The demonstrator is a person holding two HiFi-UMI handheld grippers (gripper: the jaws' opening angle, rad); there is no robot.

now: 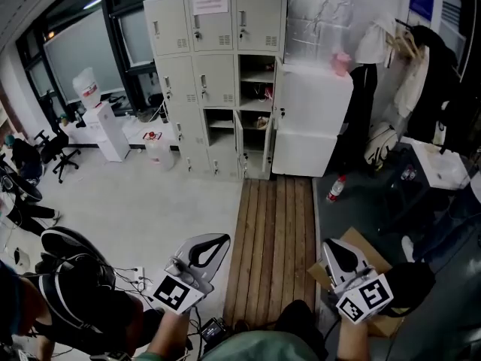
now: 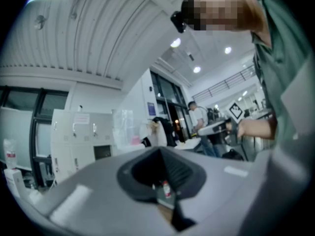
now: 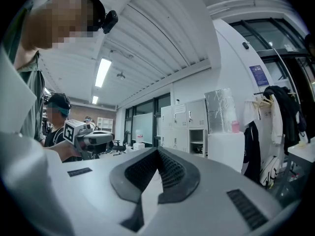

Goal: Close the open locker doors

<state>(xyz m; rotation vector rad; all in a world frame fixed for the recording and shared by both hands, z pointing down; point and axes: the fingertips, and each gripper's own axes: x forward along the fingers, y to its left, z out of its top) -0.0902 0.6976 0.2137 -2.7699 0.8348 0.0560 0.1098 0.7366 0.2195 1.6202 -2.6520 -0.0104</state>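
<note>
While both claws sit low at 6 o'clock in the head view, the locker bank (image 1: 214,74) stands well apart at 12 o'clock: a pale, boxy sheet-metal block of three columns with small vent slots and handles. Its right column shows two open compartments (image 1: 257,81) with dark interiors and thin shelves, and a third gapes in the middle column's lower half; the open locker doors (image 1: 240,147) are swung outward and seen almost edge-on as thin strips. Just beside the bank at 1 o'clock is a smooth white boxy unit (image 1: 310,119) with a small pink thing (image 1: 342,62) on top and a crinkled silvery sheet (image 1: 319,13) behind. A slatted wooden walkway (image 1: 274,239) runs from 6 o'clock towards the lockers across the matt grey floor (image 1: 135,201). The left claw (image 1: 223,239) has its ribbed dark pads brought together at the tip, with nothing between them; its smooth grey shell carries a cube with square markers. The right claw (image 1: 328,245), at 5 o'clock over a brown cardboard box (image 1: 353,243), is likewise closed and empty, its ribbed rubber lining meeting in a narrow V
</note>
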